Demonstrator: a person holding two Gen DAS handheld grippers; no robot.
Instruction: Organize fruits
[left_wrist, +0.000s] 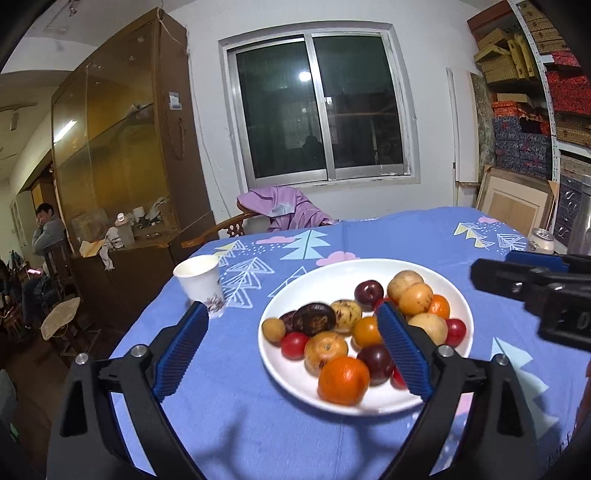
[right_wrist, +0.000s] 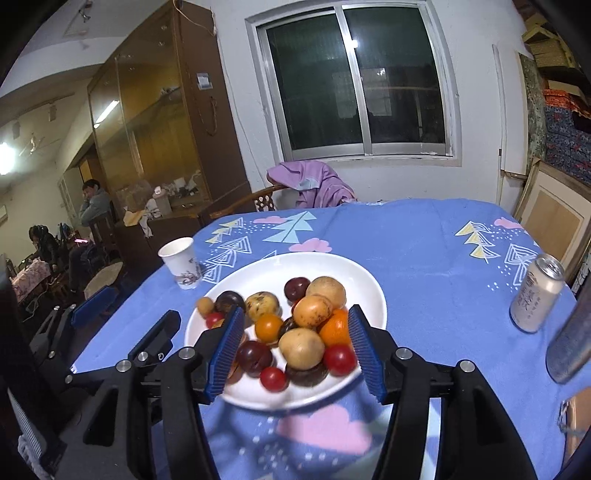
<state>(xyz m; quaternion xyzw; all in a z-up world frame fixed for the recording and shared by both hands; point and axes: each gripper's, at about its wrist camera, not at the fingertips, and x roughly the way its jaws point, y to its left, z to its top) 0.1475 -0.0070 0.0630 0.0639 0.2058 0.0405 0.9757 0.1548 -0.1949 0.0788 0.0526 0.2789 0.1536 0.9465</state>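
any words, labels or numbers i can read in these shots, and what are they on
None can be read.
Drink can: dark vertical print, too small and blurred to read.
Paper cup: a floral pattern only, no words.
Paper on the cabinet: too small to read.
Tablecloth: trees and clouds only.

Left wrist view: looks forward along the left hand-held gripper (left_wrist: 291, 350), tilted slightly down over the near edge of the desk (left_wrist: 406, 236), toward the window (left_wrist: 317, 110); the plate (left_wrist: 325, 273) lies close, right of centre. Right wrist view: same heading from a position further right, with the plate (right_wrist: 332, 264) centred between its own fingers. Both views share the plate, paper cup (left_wrist: 201, 284) (right_wrist: 181, 262), window (right_wrist: 360, 85) and cabinet (left_wrist: 122, 122).
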